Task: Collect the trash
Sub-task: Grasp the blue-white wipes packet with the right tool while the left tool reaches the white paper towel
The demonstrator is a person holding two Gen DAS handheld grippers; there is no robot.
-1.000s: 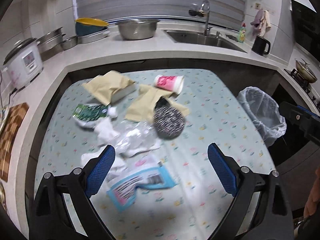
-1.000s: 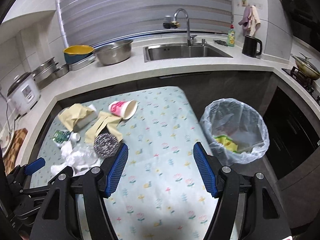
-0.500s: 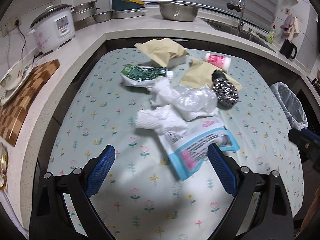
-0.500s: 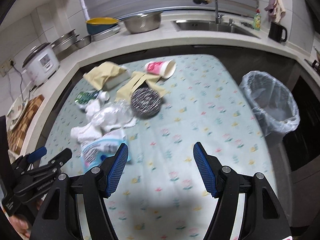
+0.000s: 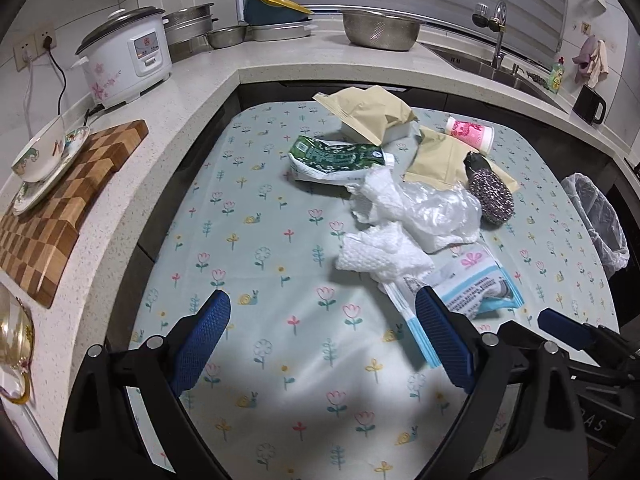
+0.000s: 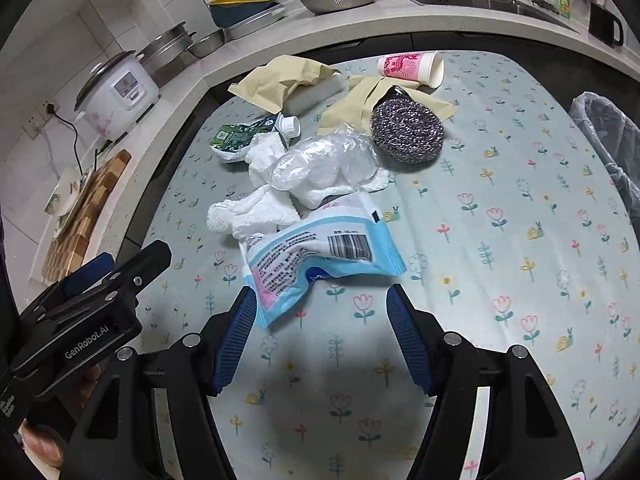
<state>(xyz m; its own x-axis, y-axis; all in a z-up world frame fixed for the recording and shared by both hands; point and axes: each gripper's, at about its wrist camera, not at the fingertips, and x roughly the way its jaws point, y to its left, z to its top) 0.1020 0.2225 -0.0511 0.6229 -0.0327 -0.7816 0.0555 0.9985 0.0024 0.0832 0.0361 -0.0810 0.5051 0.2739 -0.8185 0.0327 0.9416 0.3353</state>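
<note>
Just before the right gripper (image 6: 320, 336), its jaws apart and empty, lay a light, crinkly blue packet (image 6: 320, 252), best pinched at its near edge

On the desk (image 6: 520, 240) the trash lies in one cluster toward the left and far side; nearest the cameras is the flat packet (image 6: 320, 252), just ahead of the right gripper (image 6: 320, 320); behind it and touching it, the crumpled tissue (image 6: 256, 210); behind that, the clear plastic wrap (image 6: 324, 160); right of the wrap, the scouring ball (image 6: 406, 130), resting on a paper envelope (image 6: 352, 104); left of the wrap, the carton (image 6: 236, 138); at the far edge, the tipped cup (image 6: 412, 66) and a second envelope (image 6: 280, 78) draped over a box; the bin (image 6: 612, 140) stands off the desk's right side; the left gripper (image 5: 320, 332) hovers over bare cloth left of the packet; the counter (image 5: 180, 92) wraps behind and left, carrying the rice cooker (image 5: 128, 60).
</note>
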